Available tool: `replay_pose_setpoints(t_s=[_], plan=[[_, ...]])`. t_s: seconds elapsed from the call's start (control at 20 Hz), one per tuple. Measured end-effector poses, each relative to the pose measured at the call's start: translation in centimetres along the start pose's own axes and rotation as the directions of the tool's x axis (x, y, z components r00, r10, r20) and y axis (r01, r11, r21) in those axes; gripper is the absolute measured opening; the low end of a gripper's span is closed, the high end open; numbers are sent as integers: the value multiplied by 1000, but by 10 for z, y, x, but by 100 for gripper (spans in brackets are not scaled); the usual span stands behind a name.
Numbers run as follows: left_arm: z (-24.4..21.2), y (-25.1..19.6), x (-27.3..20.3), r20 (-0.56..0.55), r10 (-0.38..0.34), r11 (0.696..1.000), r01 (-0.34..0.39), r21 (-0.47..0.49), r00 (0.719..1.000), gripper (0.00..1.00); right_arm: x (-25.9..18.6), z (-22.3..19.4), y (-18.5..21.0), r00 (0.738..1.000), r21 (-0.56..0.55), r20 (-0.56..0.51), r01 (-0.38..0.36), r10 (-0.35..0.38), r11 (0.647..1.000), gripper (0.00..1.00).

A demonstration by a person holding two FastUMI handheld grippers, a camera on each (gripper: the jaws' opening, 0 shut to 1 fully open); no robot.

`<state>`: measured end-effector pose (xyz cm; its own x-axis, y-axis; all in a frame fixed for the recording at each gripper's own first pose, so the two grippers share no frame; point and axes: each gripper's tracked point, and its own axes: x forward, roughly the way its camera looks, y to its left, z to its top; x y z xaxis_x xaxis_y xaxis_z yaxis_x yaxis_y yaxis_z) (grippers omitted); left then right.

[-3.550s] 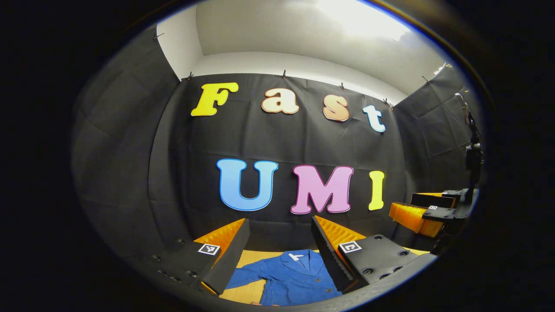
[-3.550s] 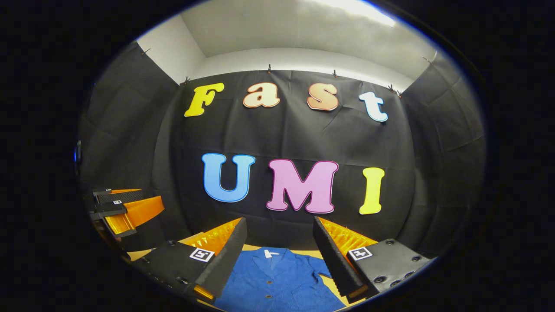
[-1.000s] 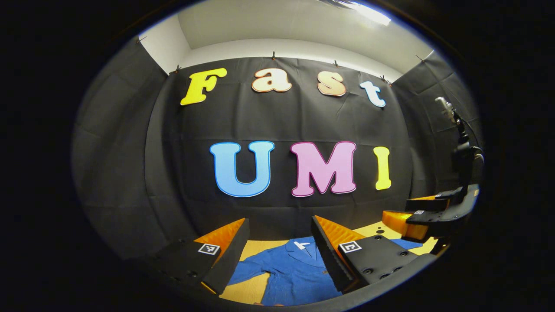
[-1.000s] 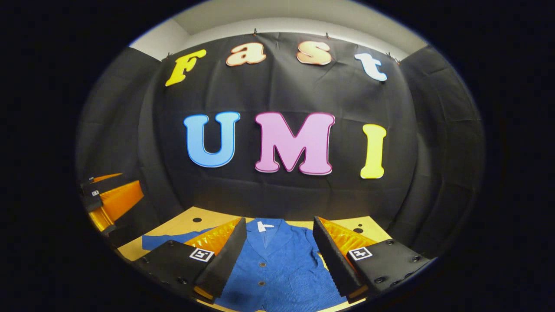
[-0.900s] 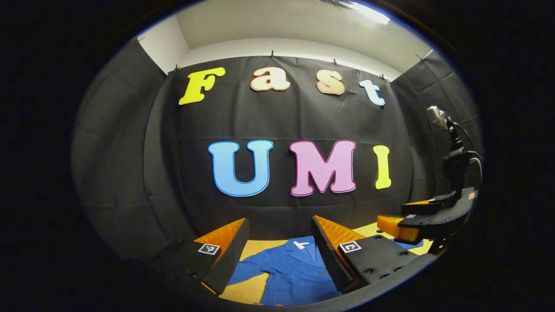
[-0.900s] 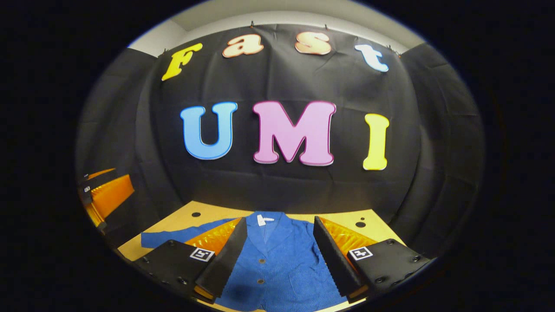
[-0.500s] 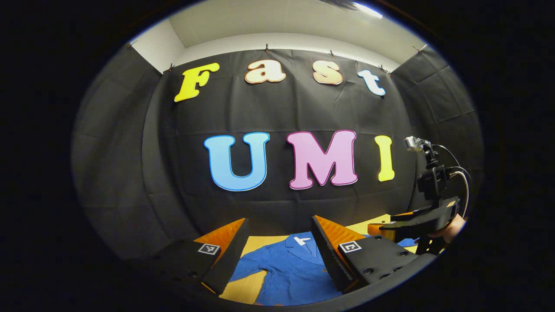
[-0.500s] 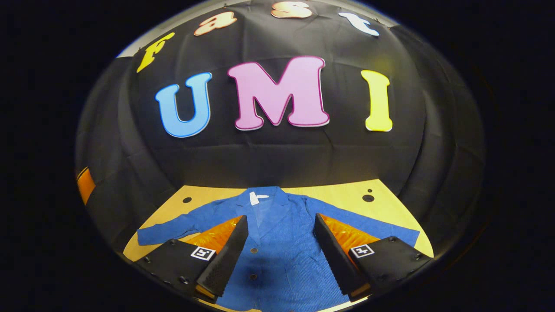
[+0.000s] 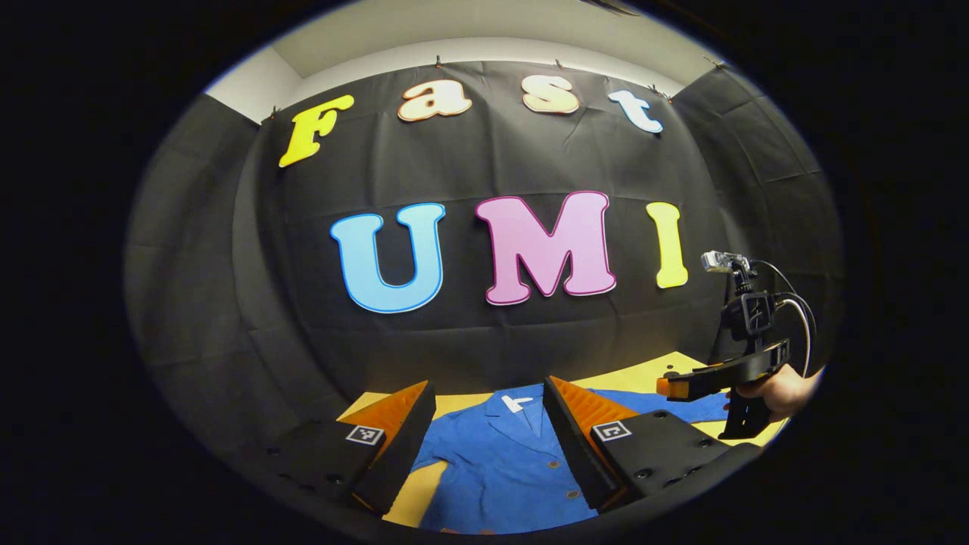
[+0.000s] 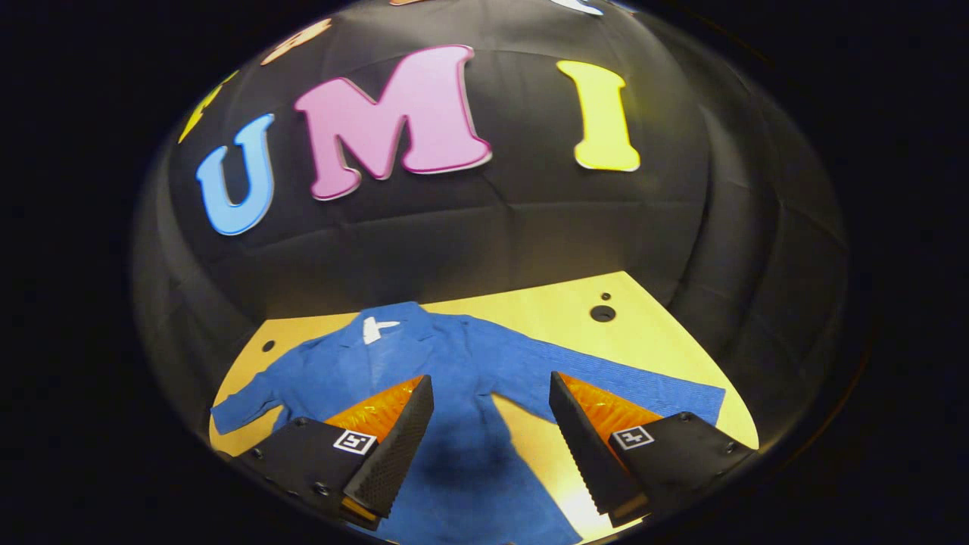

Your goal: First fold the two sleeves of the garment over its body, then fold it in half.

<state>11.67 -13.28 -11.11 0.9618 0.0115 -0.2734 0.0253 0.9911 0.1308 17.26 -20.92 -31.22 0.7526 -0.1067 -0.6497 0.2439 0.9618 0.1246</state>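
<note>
my right gripper (image 10: 484, 424) hangs spread wide over the jacket (image 10: 454, 393); its right sleeve (image 10: 606, 382) runs off rightward, nearest this hand. my left gripper (image 9: 484, 424), likewise parted, sits over the collar.

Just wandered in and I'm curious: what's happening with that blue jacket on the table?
A person is holding two grippers above a blue jacket spread flat on a yellow table. Both sleeves lie stretched out, nothing folded yet. The right gripper hangs open near the right sleeve; the left gripper is open too, over the jacket's front.
</note>
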Motion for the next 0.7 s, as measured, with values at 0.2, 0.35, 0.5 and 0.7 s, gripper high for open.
replay_pose_setpoints(t_s=[0.2, 0.35, 0.5, 0.7], plan=[[0, -34, 17, -27, -27, 1000, 26, -12, 999, 82, 22, -25, -71, 992, 39, -73, 110, -107, 993, 97], [2, -58, 30, -33, -60, 998, 60, -10, 998, 82, 32, -59, -131, 966, 142, -175, 217, -191, 966, 96], [1, -78, 41, -44, -100, 994, 102, 36, 994, 82, 34, -107, -200, 898, 183, -338, 357, -282, 916, 98], [-11, -99, 53, -87, -146, 987, 151, 47, 985, 82, 50, -131, -252, 830, 167, -400, 483, -389, 859, 99]])
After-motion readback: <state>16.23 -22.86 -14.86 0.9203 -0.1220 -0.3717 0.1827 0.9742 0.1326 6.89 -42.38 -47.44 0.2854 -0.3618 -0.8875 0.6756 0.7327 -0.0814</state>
